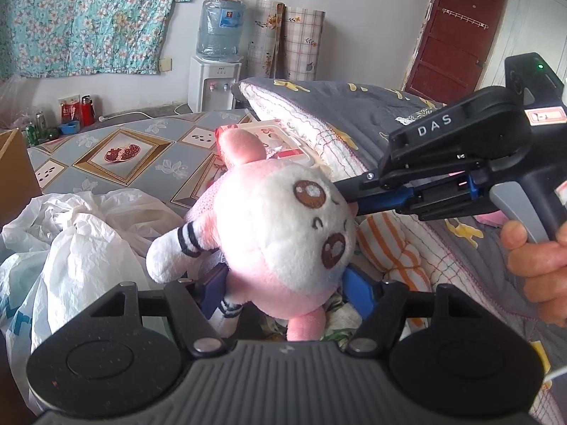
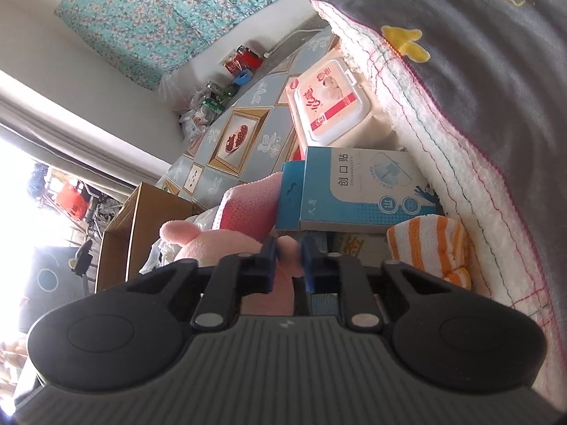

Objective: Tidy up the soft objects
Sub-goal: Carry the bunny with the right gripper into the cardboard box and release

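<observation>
A pink and white plush toy with brown eyes hangs in front of the left wrist camera, above a white plastic bag. My left gripper is shut on the toy's lower body, one blue finger on each side. My right gripper comes in from the right, its tips hidden behind the toy's head. In the right wrist view my right gripper is shut on a narrow pink limb or ear of the plush toy. An orange-striped towel lies beside the toy.
A folded grey quilt with a white fleece underside fills the right. A wet wipes pack, a blue plaster box and a pink cloth lie on the patterned bed. A cardboard box stands at the left, a water dispenser behind.
</observation>
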Demonstrator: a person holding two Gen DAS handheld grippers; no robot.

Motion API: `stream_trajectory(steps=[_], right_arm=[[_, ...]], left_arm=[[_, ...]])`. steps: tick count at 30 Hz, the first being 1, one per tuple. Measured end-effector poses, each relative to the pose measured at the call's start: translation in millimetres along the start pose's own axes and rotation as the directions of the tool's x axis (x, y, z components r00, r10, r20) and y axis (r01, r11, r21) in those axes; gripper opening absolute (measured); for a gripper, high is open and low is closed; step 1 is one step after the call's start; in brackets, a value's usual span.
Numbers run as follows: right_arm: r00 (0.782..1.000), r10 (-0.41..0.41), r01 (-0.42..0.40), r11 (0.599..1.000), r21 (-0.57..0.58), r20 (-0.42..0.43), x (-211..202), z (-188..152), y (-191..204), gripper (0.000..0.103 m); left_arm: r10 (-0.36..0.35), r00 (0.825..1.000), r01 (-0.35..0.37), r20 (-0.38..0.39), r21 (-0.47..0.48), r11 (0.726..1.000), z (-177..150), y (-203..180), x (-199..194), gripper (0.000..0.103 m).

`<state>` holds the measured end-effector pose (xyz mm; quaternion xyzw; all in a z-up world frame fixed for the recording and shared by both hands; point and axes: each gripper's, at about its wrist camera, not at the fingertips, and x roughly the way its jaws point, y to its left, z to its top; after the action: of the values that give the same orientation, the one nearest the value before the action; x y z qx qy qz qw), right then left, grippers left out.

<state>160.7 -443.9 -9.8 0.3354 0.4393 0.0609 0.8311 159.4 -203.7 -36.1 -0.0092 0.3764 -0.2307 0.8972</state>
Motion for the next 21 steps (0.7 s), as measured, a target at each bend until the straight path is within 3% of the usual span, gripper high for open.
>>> stream_trajectory(steps=[6, 13, 21], right_arm=[[0.998, 0.003, 0.002, 0.997, -0.079, 0.057, -20.8, -7.3, 19.8, 0.009], [0.991, 0.023, 0.009, 0.971, -0.239, 0.133, -55.0, -19.1, 69.8, 0.008], [0.977, 0.135, -0.06, 0.915, -0.399, 0.164, -89.7, -32.0, 146.7, 0.008]], left_arm=[[-0.009, 1.0, 0.009, 0.023, -0.01, 1.0, -1.8, -0.7, -7.4, 0.069], [-0.002, 0.995, 0.003, 0.098, -0.008, 1.0, -0.7, -4.1, -38.3, 0.069], [0.029, 0.976, -0.014, 0.214, -0.07, 0.997, 10.6, 14.6, -107.3, 0.068]])
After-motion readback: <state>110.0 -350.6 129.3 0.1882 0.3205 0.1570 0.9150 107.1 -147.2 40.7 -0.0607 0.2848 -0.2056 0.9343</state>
